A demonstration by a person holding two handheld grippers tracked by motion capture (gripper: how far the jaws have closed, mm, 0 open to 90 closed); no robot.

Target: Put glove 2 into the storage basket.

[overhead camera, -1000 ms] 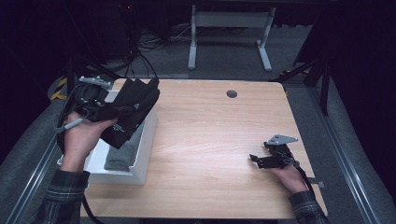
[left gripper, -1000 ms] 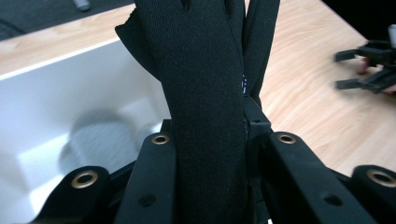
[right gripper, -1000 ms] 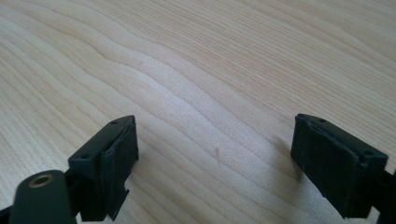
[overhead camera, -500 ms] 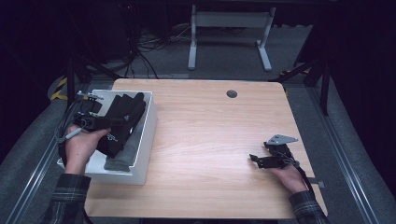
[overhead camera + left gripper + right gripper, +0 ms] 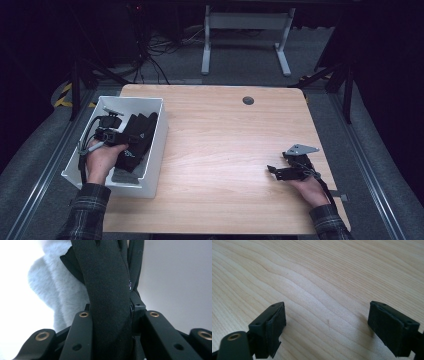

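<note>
Pale wood-grain laminate is covering the table (image 5: 225,150) we are working at, a rounded-corner top with a small dark grommet (image 5: 248,100) near its far edge. Grey carpet is running around it, a metal rail is lying along each side, and the white legs of another desk (image 5: 245,37) are standing in the dark room behind, with cables trailing on the floor beside them.

At the table's left edge, a white plastic bin (image 5: 155,145) with smooth straight walls is sitting, overhanging the near-left part of the top. We are holding our left gripper (image 5: 116,134) down inside it, its jaws closed on a black fabric glove (image 5: 107,290); the jaws have just been opening a little, with the smooth stretchy cloth bulging between them. Beside the glove, in the left gripper view, a pale fluffy lining (image 5: 57,290) is showing against the bin's blank white wall.

Near the table's right edge, our right gripper (image 5: 286,169) is resting low over the bare wood, well apart from the bin. Its jaws are standing wide, their black rubbery pads (image 5: 275,322) gripping nothing.
</note>
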